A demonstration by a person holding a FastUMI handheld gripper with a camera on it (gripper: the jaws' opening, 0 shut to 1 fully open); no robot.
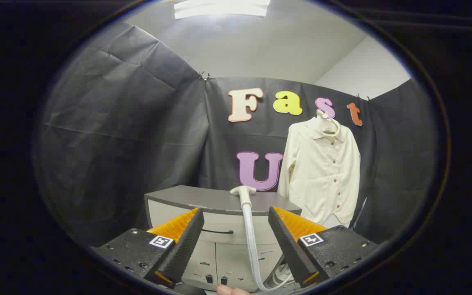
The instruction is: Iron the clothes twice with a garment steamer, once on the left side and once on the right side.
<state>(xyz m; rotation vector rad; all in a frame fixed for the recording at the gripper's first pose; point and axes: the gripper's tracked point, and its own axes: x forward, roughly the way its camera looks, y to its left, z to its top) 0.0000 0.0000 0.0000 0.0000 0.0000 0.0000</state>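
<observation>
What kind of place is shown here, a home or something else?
Probably a staged test booth, not a home: black cloth walls enclose a grey cabinet, a cream shirt hangs on the cloth, and a steamer head rests on the cabinet, beyond the open gripper.

A grey-topped cabinet [203,197] stands a little below the middle of the frame, against the black cloth wall. Its pale front shows 1 drawer with a dark handle and 2 doors beneath. The white steamer head [243,191] rests on the top, near the back edge. Its pale hose [250,241] drops over the front edge and down the cabinet face toward the bottom of the frame.
</observation>
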